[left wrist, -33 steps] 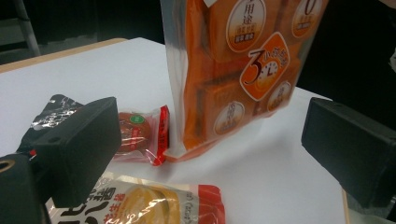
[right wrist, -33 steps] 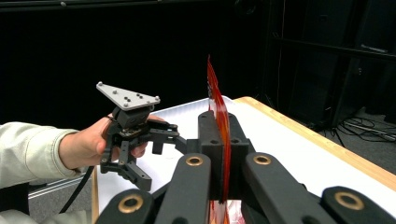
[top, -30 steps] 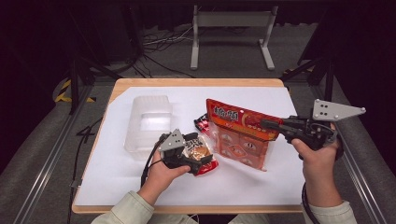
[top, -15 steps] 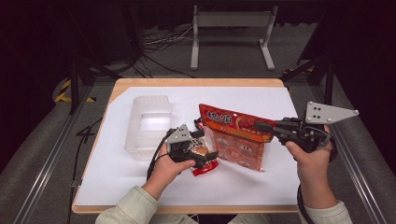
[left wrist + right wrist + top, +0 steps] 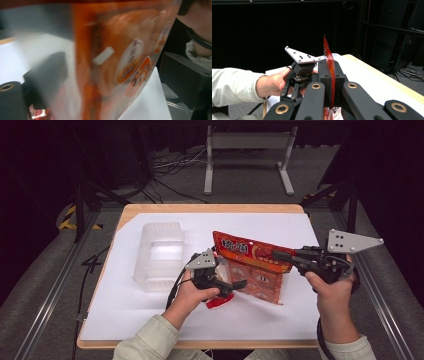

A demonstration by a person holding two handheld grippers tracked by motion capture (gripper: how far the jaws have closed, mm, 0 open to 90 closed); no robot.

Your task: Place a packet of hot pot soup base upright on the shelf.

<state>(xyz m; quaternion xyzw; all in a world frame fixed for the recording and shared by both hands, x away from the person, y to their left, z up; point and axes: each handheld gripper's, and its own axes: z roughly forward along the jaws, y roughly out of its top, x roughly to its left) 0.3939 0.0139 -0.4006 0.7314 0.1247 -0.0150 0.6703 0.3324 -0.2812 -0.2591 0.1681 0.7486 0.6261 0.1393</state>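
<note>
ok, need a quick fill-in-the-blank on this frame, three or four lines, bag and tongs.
1. The right tongs are shut on the top edge of the orange-red printed plastic snack bag, holding it off the ____ paper sheet.
2. The clear plastic tray sits on the ____ tongs' side of the bag.
3. The left tongs reach toward the bag's ____ half.
4. The sheet lies on a ____ tabletop.

Missing words: white; left; lower; wooden
</note>
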